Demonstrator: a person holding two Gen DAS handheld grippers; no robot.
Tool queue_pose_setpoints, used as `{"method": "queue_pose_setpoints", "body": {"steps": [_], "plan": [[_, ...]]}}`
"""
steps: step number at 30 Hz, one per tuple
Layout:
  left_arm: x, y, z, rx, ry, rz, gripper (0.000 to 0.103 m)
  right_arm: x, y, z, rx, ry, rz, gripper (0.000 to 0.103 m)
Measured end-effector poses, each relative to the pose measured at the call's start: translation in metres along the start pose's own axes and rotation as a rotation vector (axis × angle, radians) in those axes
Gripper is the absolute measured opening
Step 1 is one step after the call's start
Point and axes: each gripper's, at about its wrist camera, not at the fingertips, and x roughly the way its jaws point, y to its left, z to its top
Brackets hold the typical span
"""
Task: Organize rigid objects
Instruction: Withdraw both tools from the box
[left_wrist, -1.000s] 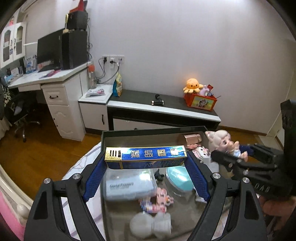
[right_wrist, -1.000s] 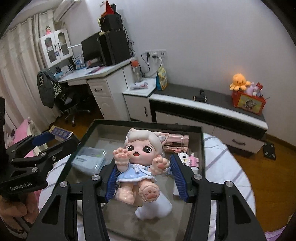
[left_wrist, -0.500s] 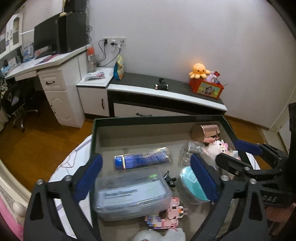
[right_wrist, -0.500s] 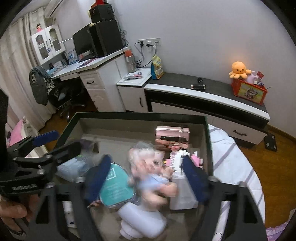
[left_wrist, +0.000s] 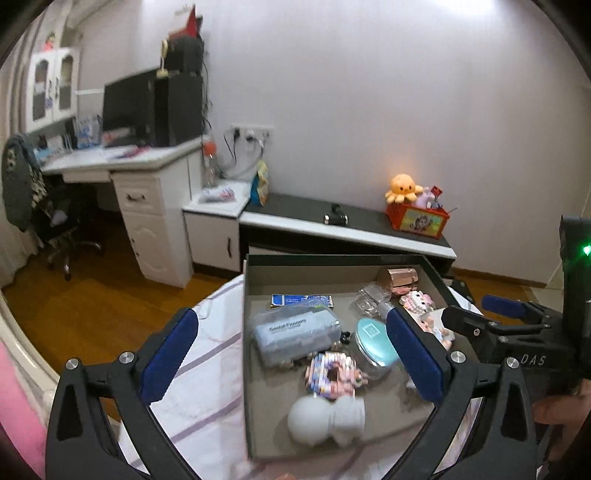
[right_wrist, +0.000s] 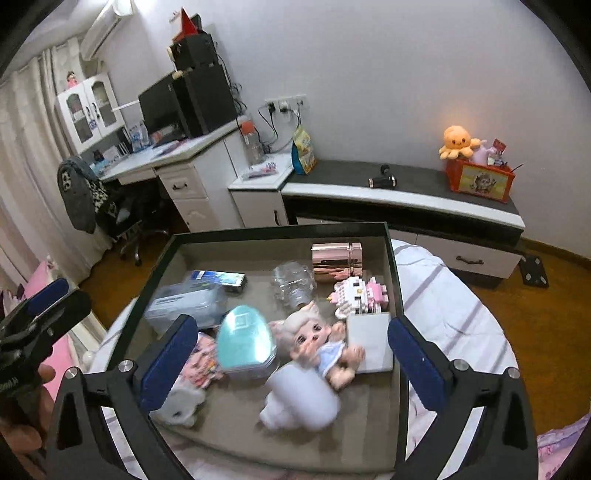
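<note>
A dark storage box (left_wrist: 332, 258) (right_wrist: 280, 230) sits on the bed and holds several items. The blue toothpaste box (left_wrist: 302, 301) (right_wrist: 218, 277) lies at its back left. The doll (right_wrist: 325, 347) lies face up in the box, partly over a white figure (right_wrist: 299, 400). My left gripper (left_wrist: 291, 354) is open and empty, held above the box's left side. My right gripper (right_wrist: 291, 360) is open and empty above the box's front. A teal egg-shaped case (right_wrist: 245, 341), a clear wipes pack (left_wrist: 295, 334) and a rose-gold canister (right_wrist: 336, 256) also lie inside.
The box rests on a white striped bed cover (right_wrist: 454, 314). A low black-topped cabinet (right_wrist: 406, 188) with an orange plush (right_wrist: 458, 140) stands at the far wall. A white desk (left_wrist: 122, 166) with a monitor and a chair (right_wrist: 122, 218) stand left.
The left gripper let go of the toothpaste box, which now lies in the storage box. The right gripper let go of the doll, which now lies inside. Both grippers opened and drew back.
</note>
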Motion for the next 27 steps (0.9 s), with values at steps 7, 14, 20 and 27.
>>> {"method": "queue_pose_setpoints", "body": {"steps": [7,14,20,27], "plan": [[-0.076,-0.013,-0.022,0.030,-0.069,0.016,0.103,-0.069,0.028,-0.024,-0.034,-0.091,-0.020,0.103],[-0.130,-0.022,-0.044,0.026,-0.088,0.027,0.103,-0.128,0.045,-0.046,-0.063,-0.167,-0.046,0.103],[-0.160,-0.027,-0.069,0.029,-0.099,0.033,0.103,-0.161,0.050,-0.075,-0.071,-0.206,-0.056,0.103],[-0.183,-0.024,-0.097,-0.003,-0.099,0.020,0.103,-0.183,0.061,-0.111,-0.073,-0.221,-0.077,0.103]]}}
